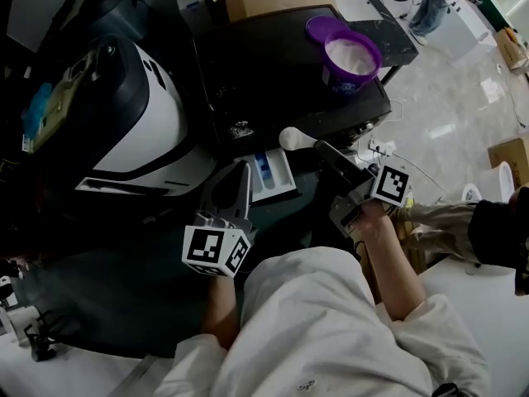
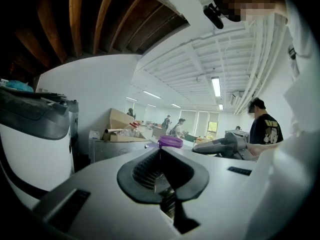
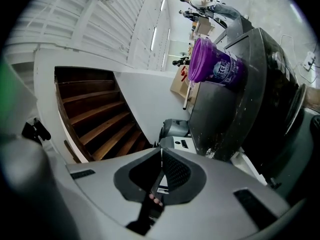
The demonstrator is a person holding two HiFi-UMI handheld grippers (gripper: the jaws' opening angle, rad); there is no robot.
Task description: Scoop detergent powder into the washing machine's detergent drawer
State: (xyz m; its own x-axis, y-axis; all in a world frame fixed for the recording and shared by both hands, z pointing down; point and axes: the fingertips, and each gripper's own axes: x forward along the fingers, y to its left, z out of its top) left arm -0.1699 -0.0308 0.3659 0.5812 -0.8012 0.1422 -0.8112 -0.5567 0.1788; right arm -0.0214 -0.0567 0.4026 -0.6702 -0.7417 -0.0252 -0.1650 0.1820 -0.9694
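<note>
Detergent drawer [image 1: 281, 180], white with blue insert, stands open; your right gripper [image 1: 321, 145] clamps a white plastic scoop [image 1: 291, 137]; your left gripper [image 1: 243, 167] has its fingers together

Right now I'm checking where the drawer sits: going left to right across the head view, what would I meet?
White appliance → left tool → drawer → tub.

The dark washing machine top [image 1: 273, 73] carries an open purple detergent tub [image 1: 351, 63] beside its lid [image 1: 322, 28].
</note>
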